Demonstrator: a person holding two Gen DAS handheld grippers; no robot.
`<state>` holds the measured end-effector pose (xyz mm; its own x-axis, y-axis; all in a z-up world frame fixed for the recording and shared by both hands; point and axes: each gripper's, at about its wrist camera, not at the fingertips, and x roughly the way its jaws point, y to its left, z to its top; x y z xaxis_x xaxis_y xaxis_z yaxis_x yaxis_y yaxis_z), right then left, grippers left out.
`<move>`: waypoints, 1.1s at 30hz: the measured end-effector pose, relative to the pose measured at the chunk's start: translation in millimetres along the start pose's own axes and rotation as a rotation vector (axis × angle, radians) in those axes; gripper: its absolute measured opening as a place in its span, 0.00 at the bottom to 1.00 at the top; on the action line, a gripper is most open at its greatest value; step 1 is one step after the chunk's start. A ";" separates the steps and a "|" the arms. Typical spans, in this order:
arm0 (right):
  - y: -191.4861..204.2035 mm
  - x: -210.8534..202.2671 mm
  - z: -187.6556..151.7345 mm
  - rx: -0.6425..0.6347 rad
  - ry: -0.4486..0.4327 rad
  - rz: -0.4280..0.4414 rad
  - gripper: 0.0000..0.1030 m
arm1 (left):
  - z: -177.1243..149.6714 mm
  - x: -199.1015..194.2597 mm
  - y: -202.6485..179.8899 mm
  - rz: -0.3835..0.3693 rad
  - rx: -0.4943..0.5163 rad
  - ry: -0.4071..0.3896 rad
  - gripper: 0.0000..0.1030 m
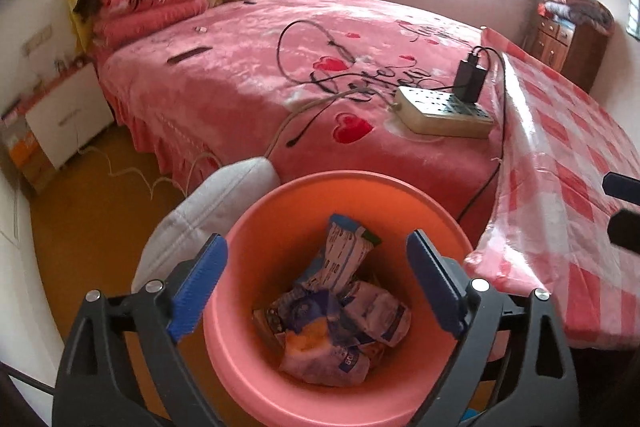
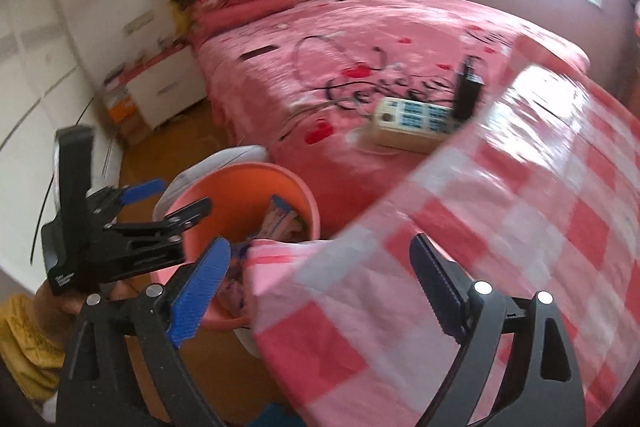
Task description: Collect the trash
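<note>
A pink plastic bin stands on the floor between the bed and a table; it also shows in the right wrist view. Several crumpled wrappers lie inside it. My left gripper is open and empty, right above the bin's mouth, and also shows in the right wrist view. My right gripper is open and empty, over the corner of the table with the pink checked cloth. Its fingertips show at the right edge of the left wrist view.
A bed with a pink blanket carries a power strip with a black charger, cables, a dark flat object and folded quilts. A white cushion lies beside the bin. A white nightstand is at left, a wooden cabinet at right.
</note>
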<state>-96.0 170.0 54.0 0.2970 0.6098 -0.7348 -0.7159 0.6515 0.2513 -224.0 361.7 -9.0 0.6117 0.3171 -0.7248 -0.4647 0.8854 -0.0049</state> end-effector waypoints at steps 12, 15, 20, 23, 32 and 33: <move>-52.9 -44.4 -27.7 0.116 -0.089 -0.156 0.88 | 25.9 -29.3 -62.2 -0.093 0.071 -0.077 0.91; -62.4 -52.6 -32.9 0.135 -0.106 -0.193 0.91 | 34.5 -36.8 -82.3 -0.128 0.087 -0.093 0.94; -85.9 -73.9 -43.2 0.187 -0.147 -0.253 0.91 | 44.2 -47.2 -118.5 -0.185 0.121 -0.121 0.94; -98.4 -86.2 -48.0 0.203 -0.174 -0.299 0.91 | 47.5 -52.8 -141.9 -0.222 0.150 -0.132 0.94; -133.7 -116.7 -62.5 0.234 -0.235 -0.417 0.91 | 53.0 -64.6 -202.2 -0.296 0.211 -0.144 0.95; -139.3 -121.2 -65.0 0.243 -0.243 -0.431 0.91 | 53.0 -65.3 -207.8 -0.300 0.219 -0.146 0.95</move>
<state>-73.4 -24.0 67.1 0.6892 0.3327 -0.6437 -0.3392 0.9331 0.1190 -133.4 175.0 75.9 0.7913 0.0648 -0.6080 -0.1142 0.9925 -0.0428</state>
